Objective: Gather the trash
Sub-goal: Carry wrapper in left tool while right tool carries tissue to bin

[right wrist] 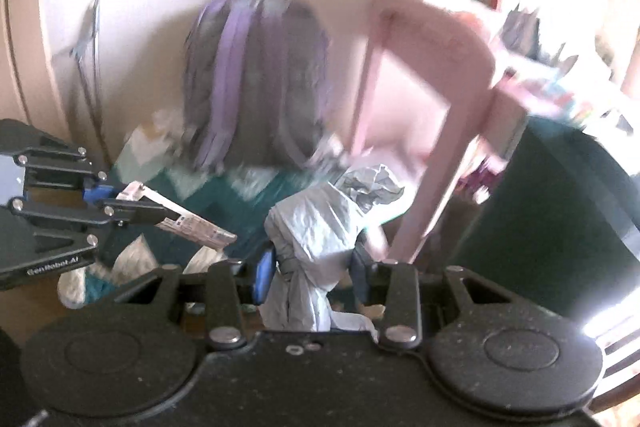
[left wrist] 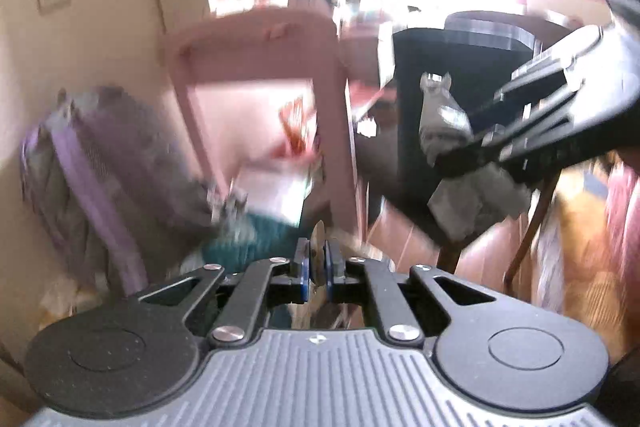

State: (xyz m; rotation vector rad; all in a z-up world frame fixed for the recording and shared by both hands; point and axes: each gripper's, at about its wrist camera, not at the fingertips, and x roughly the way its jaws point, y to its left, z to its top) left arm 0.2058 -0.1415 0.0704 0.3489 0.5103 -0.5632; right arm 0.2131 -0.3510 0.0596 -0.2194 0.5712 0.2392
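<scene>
Both views blurred. Left gripper (left wrist: 319,263) has its fingers pinched together on a thin flat wrapper (left wrist: 319,241), seen edge-on btwn the blue pads from its own cam; from the right wrist cam the same gripper (right wrist: 120,205) comes in from the left edge w/ the printed white wrapper (right wrist: 188,223) sticking out past the fingertips, tilted down to the right. Right gripper (right wrist: 316,269) has its fingers partly apart, clamped on a crumpled grey plastic bag (right wrist: 320,223); the bag bulges up above the pads and a tail of it hangs below them. In the left wrist view the right gripper (left wrist: 460,147) reaches in from the upper right, the grey bag (left wrist: 444,115) bunched at its tip w/ more of it drooping underneath. Both pieces of trash are off the floor, in the grippers. Behind: a purple & grey backpack (right wrist: 256,83) leaning on the wall, a pink chair (right wrist: 432,75) just right of it, a teal and white cloth (right wrist: 224,195) on the floor at the backpack's foot. A dark bin (left wrist: 452,67) stands right of the chair, behind the right gripper in the left wrist view; cannot tell if it's open
</scene>
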